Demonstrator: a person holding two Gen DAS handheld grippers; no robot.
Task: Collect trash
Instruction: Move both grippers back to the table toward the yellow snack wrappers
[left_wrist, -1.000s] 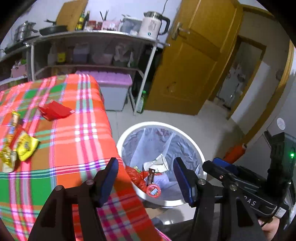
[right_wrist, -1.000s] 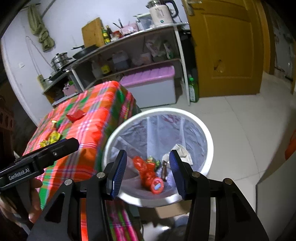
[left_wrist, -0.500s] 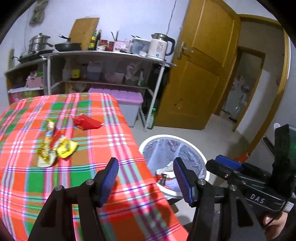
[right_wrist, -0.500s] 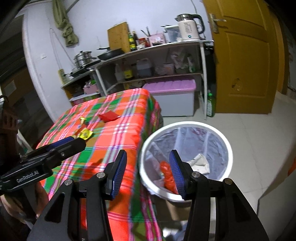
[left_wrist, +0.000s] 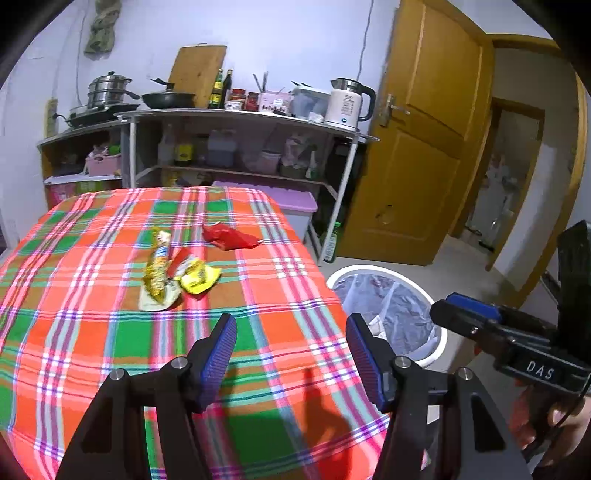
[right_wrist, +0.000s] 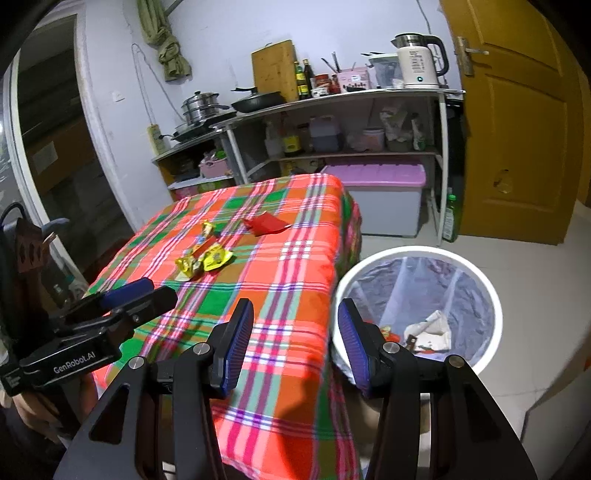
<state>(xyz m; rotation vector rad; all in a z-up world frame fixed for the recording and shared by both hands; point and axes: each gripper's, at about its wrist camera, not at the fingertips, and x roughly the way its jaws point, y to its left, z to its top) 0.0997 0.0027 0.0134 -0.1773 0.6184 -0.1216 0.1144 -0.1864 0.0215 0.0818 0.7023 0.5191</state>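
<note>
Over the desk's (left_wrist: 92, 325) near edge, left gripper (left_wrist: 291, 354) and right gripper (right_wrist: 293, 343) both spread, empty, aimed at remaining trash. Yellow wrappers (left_wrist: 177, 277) and red wrapper (left_wrist: 229, 236) lie mid-cloth; lined bin (right_wrist: 491, 295) stands beside desk for short drops

Tablecloth (left_wrist: 92, 332): plaid of orange-red and green blocks, crossed by white, pink and purple stripes.
Crumpled wrapper (left_wrist: 229, 236): solid red.
Snack packet (left_wrist: 199, 277): bright yellow with a red edge.
Long wrapper (left_wrist: 157, 269): gold-yellow with a pale patch.
Trash bin (right_wrist: 491, 295): white rim, lined with a translucent grey-blue bag; red and white scraps inside.
Storage box (right_wrist: 384, 206): grey body, lilac lid.
Door (right_wrist: 517, 129): ochre-yellow wood.
Kettle (right_wrist: 419, 61): white body, black handle.
Cutting board (left_wrist: 197, 74): light brown wood.
Gripper pads (left_wrist: 218, 354): blue, finely ribbed, on black fingers.
</note>
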